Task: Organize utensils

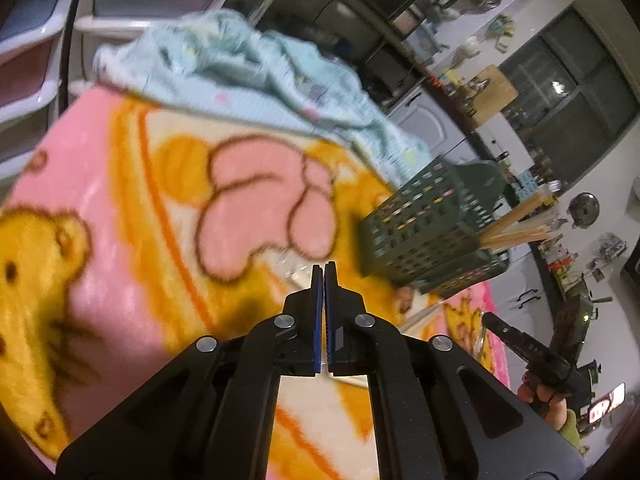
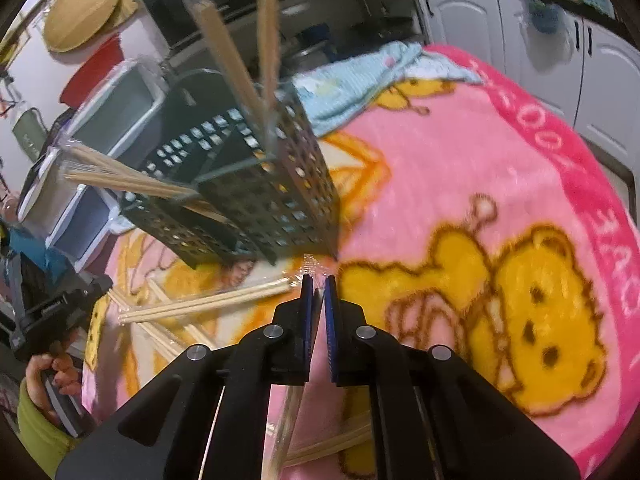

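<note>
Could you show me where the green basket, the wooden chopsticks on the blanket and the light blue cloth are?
green basket [image 2: 280, 200], right wrist view, perforated side wall.
wooden chopsticks [image 2: 208, 302], right wrist view, middle of the wrapped pair.
light blue cloth [image 1: 256, 68], left wrist view, crumpled middle.

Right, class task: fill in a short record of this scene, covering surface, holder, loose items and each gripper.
Surface: pink bear-print blanket
Holder: green perforated basket, wrapped chopsticks standing in it
Loose: chopstick packs lying on the blanket beside the basket
Cloth: pale blue towel at the far edge
Left gripper: shut, nothing clearly held
Right gripper: shut on a clear wrapper edge
</note>
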`<state>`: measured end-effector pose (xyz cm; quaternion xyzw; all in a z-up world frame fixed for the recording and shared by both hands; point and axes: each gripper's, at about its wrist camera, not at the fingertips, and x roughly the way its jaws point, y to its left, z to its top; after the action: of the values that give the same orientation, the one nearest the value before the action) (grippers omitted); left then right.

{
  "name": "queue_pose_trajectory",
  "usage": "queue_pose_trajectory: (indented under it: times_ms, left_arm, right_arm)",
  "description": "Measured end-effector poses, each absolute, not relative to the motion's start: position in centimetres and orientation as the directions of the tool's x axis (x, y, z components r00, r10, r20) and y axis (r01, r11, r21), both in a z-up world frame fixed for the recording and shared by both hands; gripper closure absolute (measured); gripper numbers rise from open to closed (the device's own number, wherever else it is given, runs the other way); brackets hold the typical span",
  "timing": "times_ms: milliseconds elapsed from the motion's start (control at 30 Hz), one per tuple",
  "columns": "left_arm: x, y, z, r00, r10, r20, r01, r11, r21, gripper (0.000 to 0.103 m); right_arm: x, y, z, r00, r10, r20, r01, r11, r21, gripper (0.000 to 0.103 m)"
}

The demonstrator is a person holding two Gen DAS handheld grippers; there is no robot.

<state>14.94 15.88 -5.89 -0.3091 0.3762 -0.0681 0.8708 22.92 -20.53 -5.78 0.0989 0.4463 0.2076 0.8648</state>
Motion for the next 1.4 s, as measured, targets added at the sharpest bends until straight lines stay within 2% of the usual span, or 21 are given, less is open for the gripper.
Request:
queue_pose_trajectory:
  times_ms: [400,567,1000,1400]
  left_arm:
    - [12.6,12.7,1.9,0.8,-0.357,-0.481,0.055,0.843,-0.535,0.103]
    - [11.8,10.3,4.6,0.81,-0.396,-0.433,0.144,0.849,-0.508,0.103]
    - [11.4,4.1,8.1,0.775,-0.485,-0.405,0.306,0.85,-0.43,0.103]
    - [12.1,0.5,10.6,0.764,-0.516,-0.388,0.383,0.846,-0.371,0.103]
  right_arm:
    - [20.3,-19.5,-1.0,0.555,0.509,-0.658,-0.374,0.859,0.349,0.098]
    - [19.3,-19.2,0.8,0.571,0.534,-0.624,-0.409,0.844,0.348,0.098]
    - [17.6,-20.7,4.7,0.632,0.555,-0.542,-0.44,0.832,0.339,0.098]
    - [16.4,-22.7,8.3,0.699,0.558,-0.448,-0.453,0.83,0.325,0.098]
